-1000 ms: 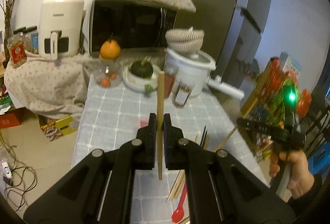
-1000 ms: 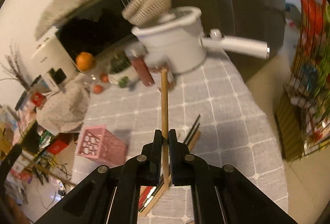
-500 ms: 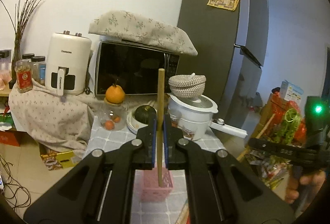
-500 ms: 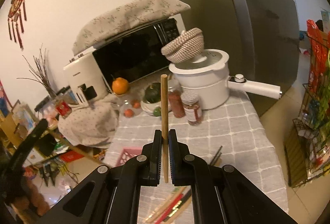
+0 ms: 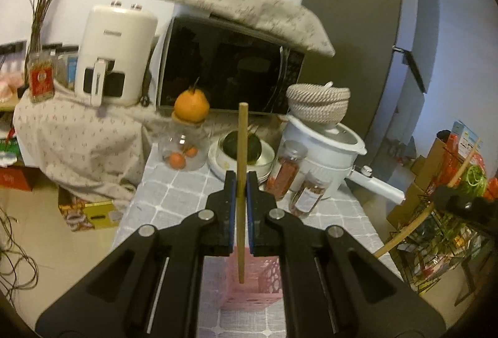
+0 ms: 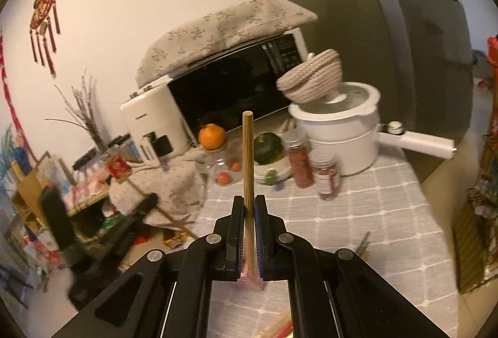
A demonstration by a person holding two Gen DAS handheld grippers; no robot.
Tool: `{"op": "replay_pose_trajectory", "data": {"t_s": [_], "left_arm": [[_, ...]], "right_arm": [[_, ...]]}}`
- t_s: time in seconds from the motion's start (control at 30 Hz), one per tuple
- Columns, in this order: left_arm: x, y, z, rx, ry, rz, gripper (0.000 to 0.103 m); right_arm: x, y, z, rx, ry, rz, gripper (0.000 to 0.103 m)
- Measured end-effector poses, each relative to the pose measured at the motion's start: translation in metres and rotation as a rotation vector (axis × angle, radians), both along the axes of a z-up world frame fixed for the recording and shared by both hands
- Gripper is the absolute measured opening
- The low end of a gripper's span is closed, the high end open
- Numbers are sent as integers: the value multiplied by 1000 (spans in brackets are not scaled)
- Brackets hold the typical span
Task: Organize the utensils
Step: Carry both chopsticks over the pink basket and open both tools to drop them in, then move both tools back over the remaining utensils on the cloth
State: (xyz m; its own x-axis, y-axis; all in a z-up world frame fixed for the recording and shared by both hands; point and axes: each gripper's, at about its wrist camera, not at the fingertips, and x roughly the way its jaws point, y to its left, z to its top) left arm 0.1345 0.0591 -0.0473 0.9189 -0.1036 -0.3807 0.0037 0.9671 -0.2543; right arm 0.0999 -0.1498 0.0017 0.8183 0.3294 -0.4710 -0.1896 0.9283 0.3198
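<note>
My left gripper (image 5: 240, 182) is shut on a wooden chopstick (image 5: 242, 151) held upright, its lower end over a pink perforated basket (image 5: 252, 291) on the grey checked tablecloth (image 5: 174, 191). My right gripper (image 6: 247, 207) is shut on a second wooden chopstick (image 6: 248, 157), also upright; a bit of the pink basket (image 6: 252, 283) shows below its jaws. The right gripper with its chopstick shows at the right edge of the left wrist view (image 5: 457, 201). The left gripper shows blurred at the left of the right wrist view (image 6: 137, 219). More utensils (image 6: 362, 243) lie on the cloth.
At the table's far end stand a white electric pot (image 5: 323, 163) with a woven bowl on it, two spice jars (image 5: 284, 170), a plate with a green squash (image 5: 246, 148) and a glass jar topped by an orange (image 5: 190, 120). Behind are a microwave (image 5: 227, 70), air fryer (image 5: 112, 54) and fridge (image 5: 358, 42).
Both grippers have tilted up and moved over the pink basket, each still holding its chopstick. The utensil pile has dropped out of the left wrist view.
</note>
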Motion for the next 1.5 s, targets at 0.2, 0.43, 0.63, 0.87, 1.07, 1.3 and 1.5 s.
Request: {"op": "replay_pose_trajectory", "data": {"t_s": [0.2,0.43,0.63,0.87,1.07,1.3,1.5], "left_arm": [[13,2,-11,-8,57,-5,7],[23,-1,-17,2,87,-32,7],[33,-1,-22,-6,114,-45,7],[37,1,-25,-21,125,-38,7],[35,1,-19,-30,122,-37,11],[19,4,-3,-16,98,-24,47],[7,5,6,26,119,-8,63]], "right_arm": [[13,16,-2,1,-28,13,6],[43,34,-22,-41,28,9,6],[65,44,-41,-83,92,15,6],[84,49,-60,-81,141,11,6],[92,49,-66,-75,157,13,7],[88,44,-56,-37,117,29,31],[71,23,-32,18,69,-3,53]]}}
